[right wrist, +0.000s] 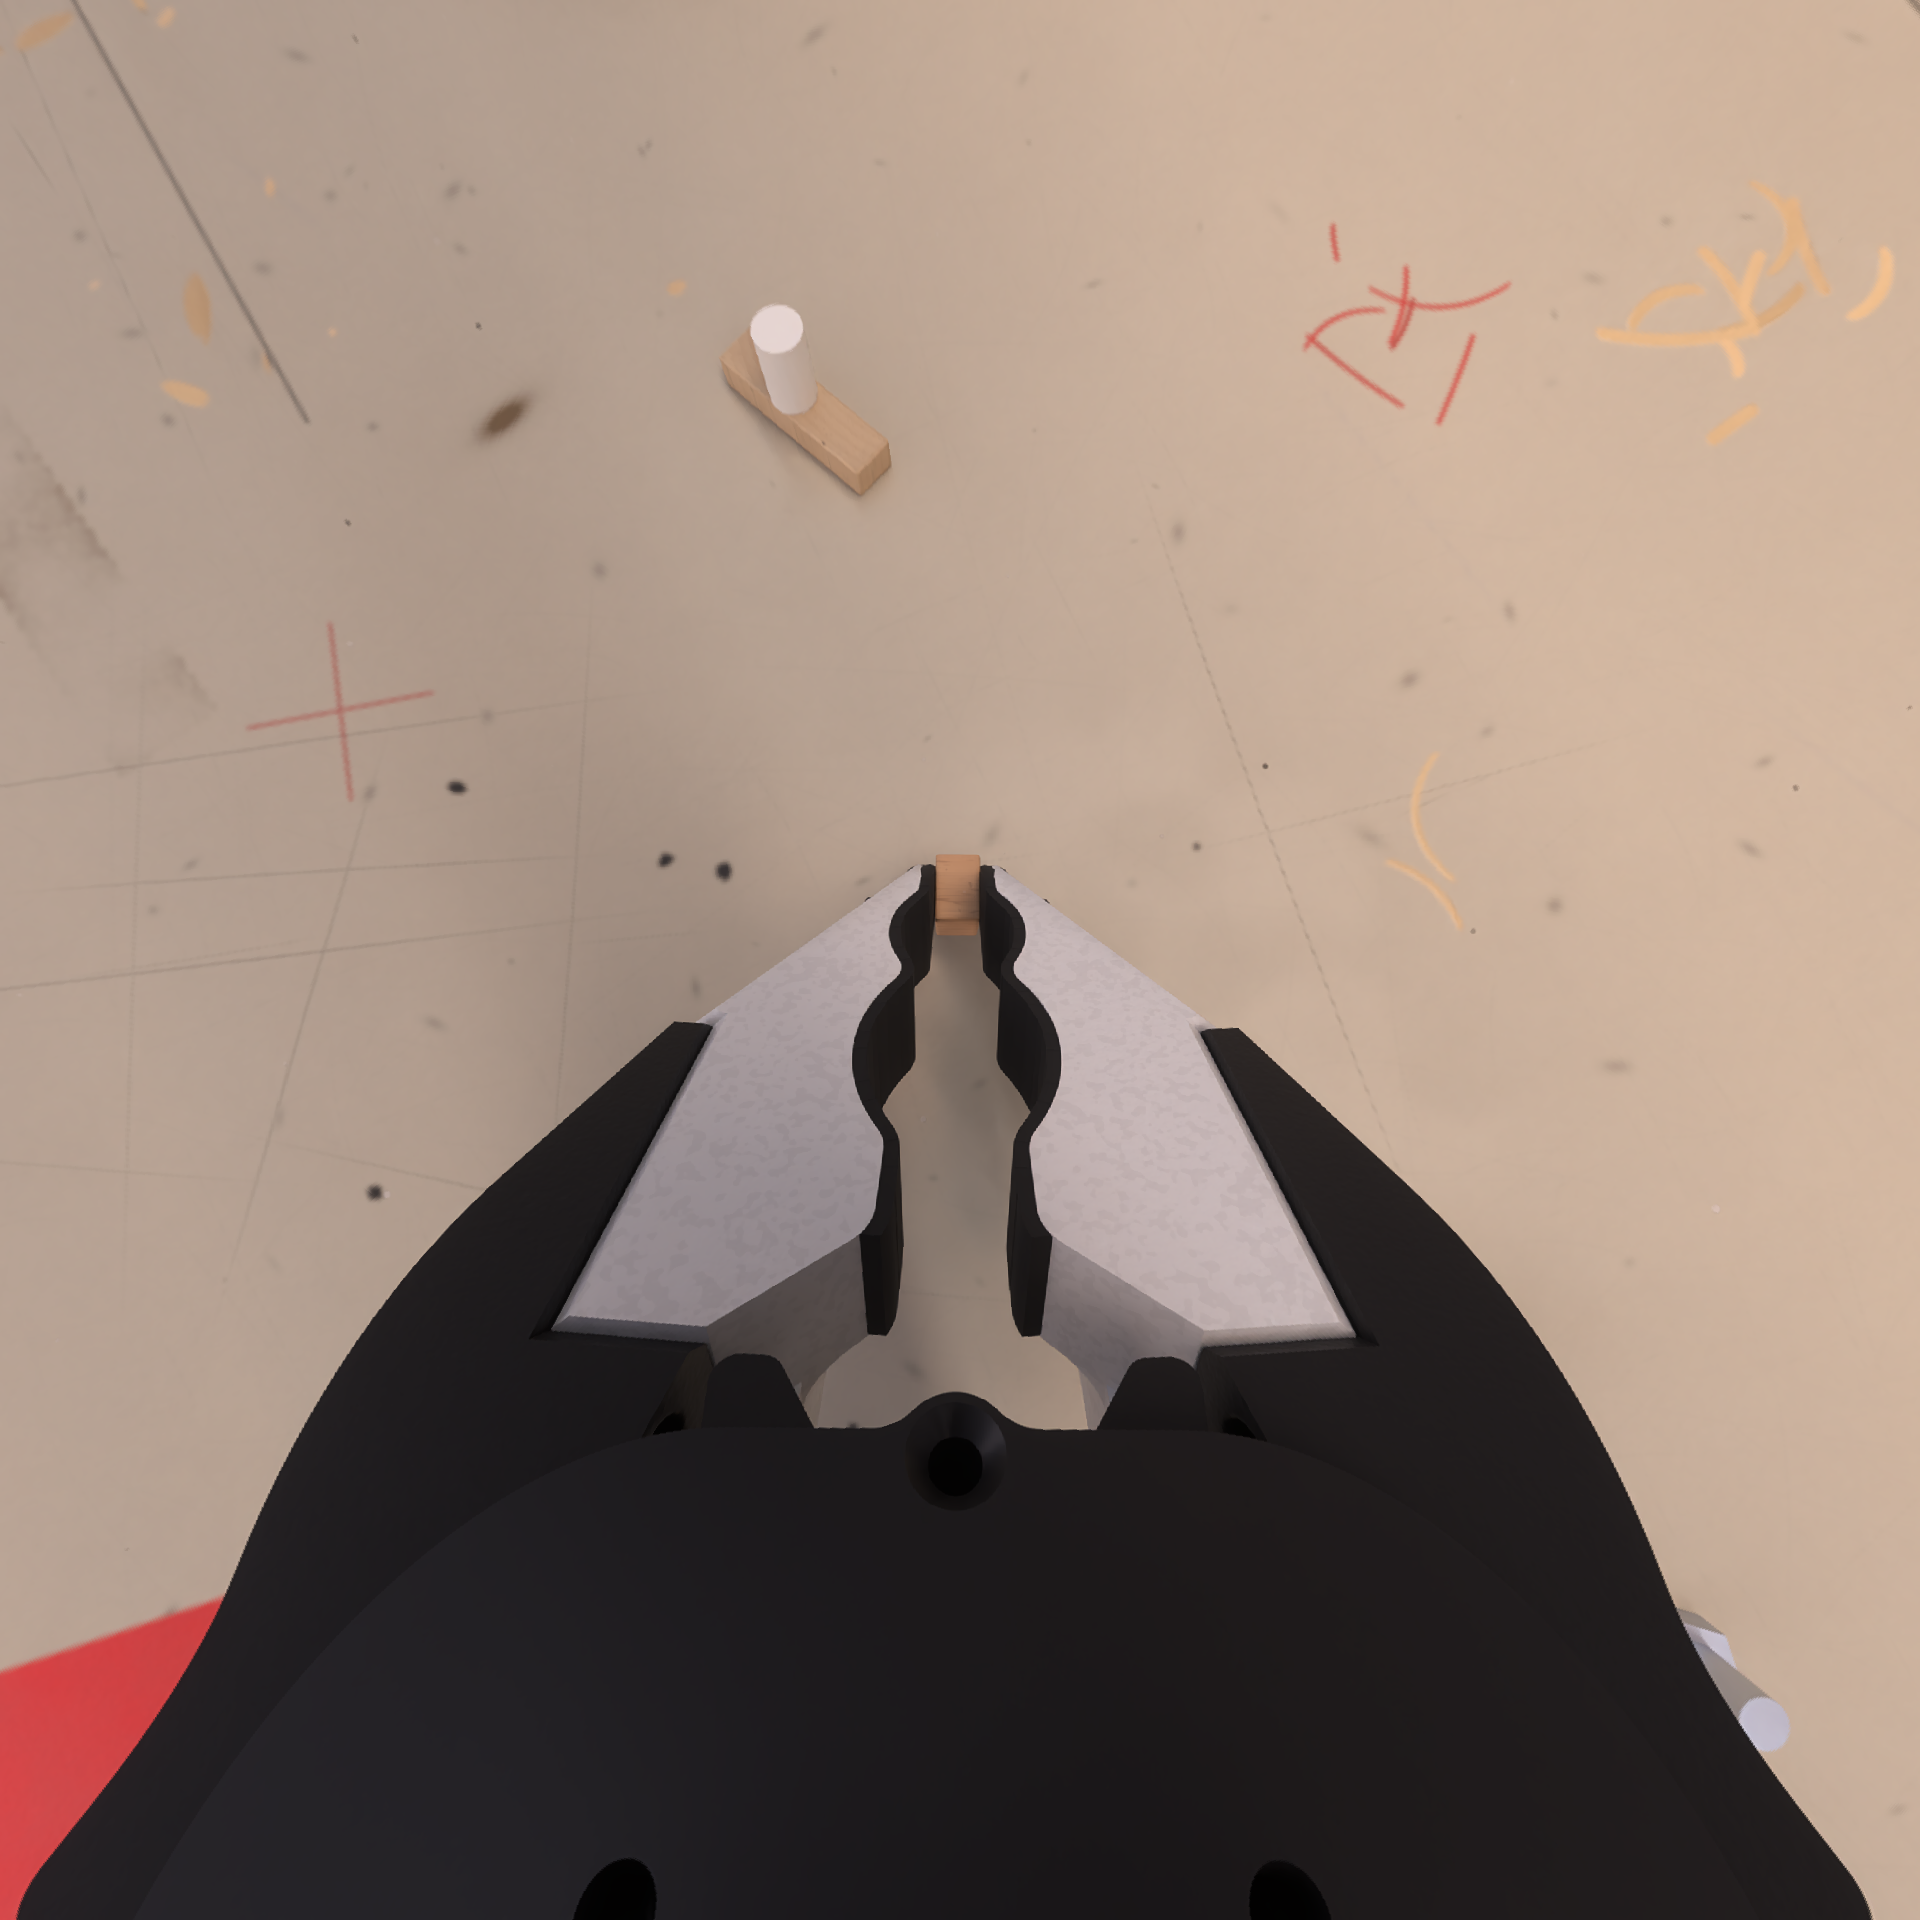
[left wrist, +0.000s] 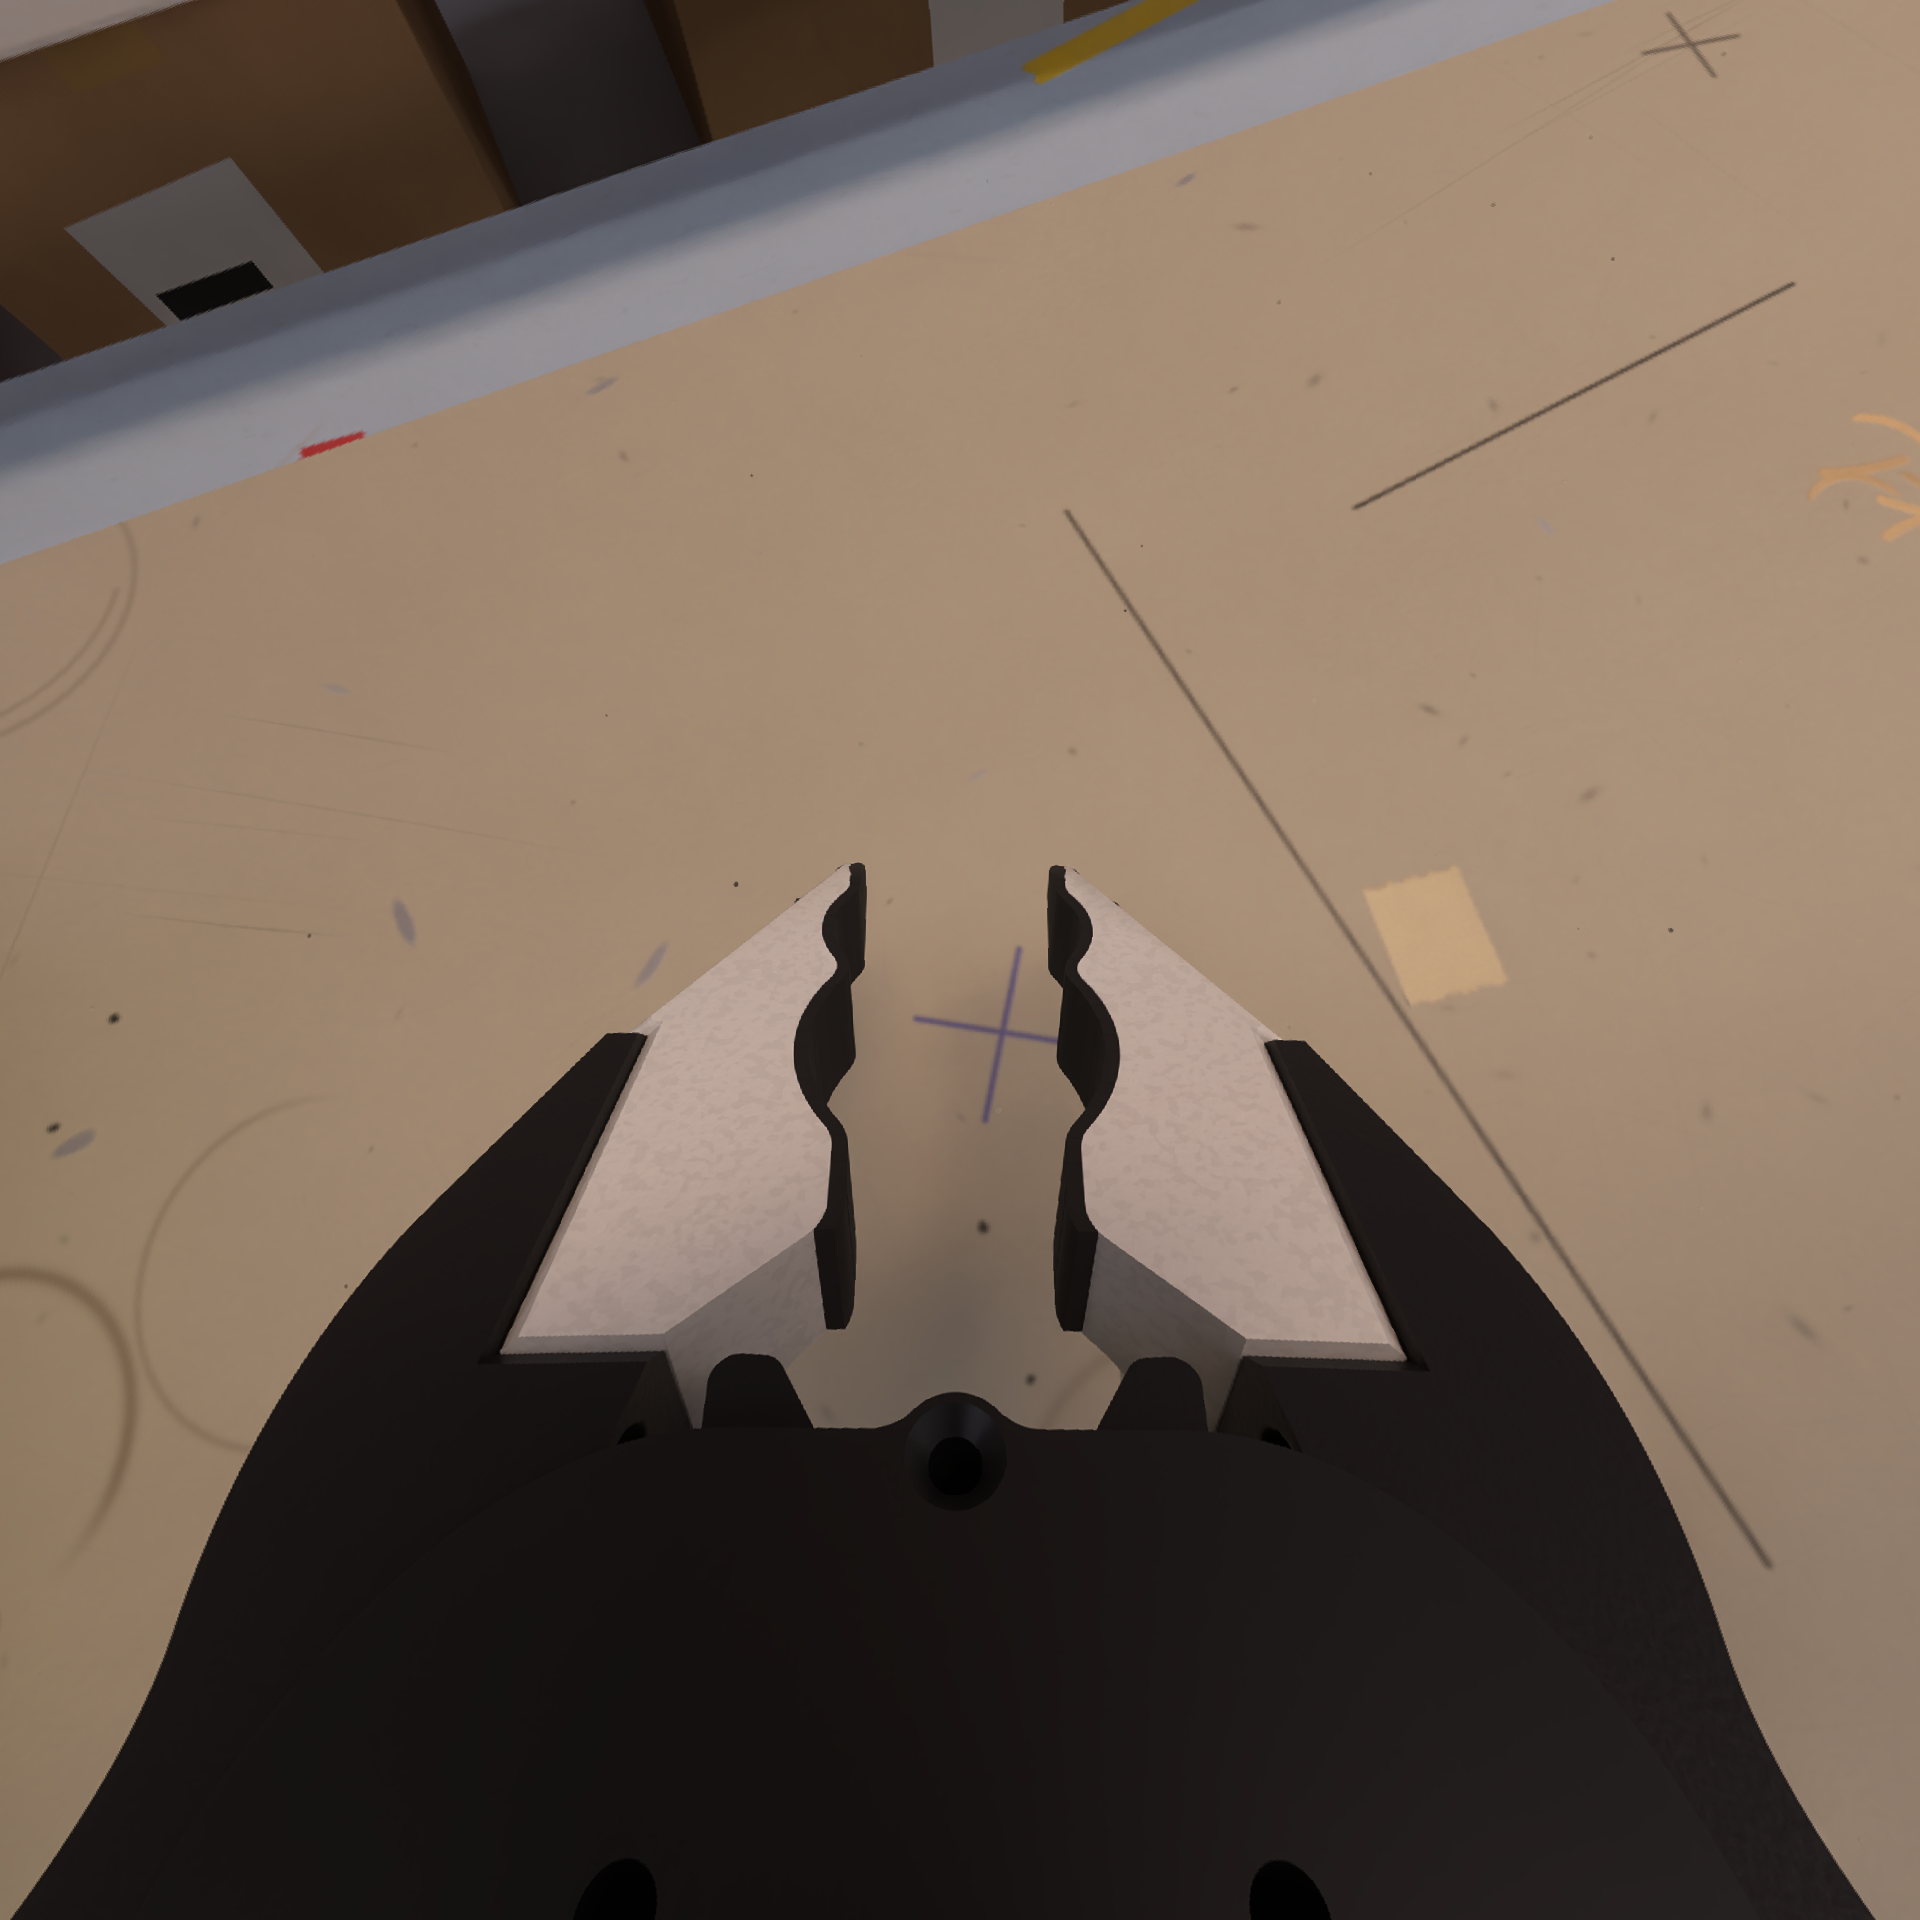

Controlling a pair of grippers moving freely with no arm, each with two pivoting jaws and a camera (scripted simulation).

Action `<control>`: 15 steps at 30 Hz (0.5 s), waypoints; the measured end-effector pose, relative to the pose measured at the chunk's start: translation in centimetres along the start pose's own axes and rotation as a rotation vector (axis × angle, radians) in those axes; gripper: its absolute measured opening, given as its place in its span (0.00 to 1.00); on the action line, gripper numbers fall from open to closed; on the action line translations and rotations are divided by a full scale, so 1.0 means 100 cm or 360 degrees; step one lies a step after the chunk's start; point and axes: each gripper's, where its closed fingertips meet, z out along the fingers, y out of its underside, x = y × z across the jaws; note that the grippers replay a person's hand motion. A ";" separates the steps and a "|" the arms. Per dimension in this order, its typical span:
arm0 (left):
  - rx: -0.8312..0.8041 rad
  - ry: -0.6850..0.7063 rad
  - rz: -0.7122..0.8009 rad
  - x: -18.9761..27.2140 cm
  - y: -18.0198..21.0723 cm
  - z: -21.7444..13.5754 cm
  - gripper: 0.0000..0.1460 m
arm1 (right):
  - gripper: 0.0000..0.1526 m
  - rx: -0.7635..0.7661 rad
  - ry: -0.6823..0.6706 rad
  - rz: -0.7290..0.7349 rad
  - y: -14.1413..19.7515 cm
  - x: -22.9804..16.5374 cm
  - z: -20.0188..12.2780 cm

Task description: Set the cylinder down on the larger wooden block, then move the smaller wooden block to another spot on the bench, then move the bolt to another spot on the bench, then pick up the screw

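In the right wrist view my right gripper is shut on the smaller wooden block, a small tan piece held at the fingertips above the bench. Farther ahead the white cylinder stands upright on one end of the larger wooden block, which lies flat on the bench. A grey bolt shows partly at the lower right edge, behind the gripper body. In the left wrist view my left gripper is open and empty over a blue cross mark on the bench. The screw is not in view.
The tan bench carries pencil lines, red and orange scribbles and wood shavings. A red patch lies at the lower left in the right wrist view. In the left wrist view a grey bench edge runs across the top, and a strip of tape lies at right.
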 end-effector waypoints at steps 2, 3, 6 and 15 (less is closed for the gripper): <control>0.0003 0.0000 0.0001 0.000 0.000 0.000 0.24 | 0.05 -0.0025 0.0012 -0.0008 0.003 0.001 0.002; 0.0003 0.0000 0.0003 0.000 0.000 0.000 0.24 | 0.05 -0.0031 0.0018 -0.0012 0.003 0.001 0.003; -0.0003 -0.0004 0.0017 0.001 0.000 -0.001 0.24 | 0.05 -0.0031 0.0022 -0.0008 0.003 0.001 0.003; 0.0001 -0.0013 0.0048 0.004 -0.001 -0.001 0.24 | 0.16 0.0039 0.0110 0.0118 0.002 0.013 -0.004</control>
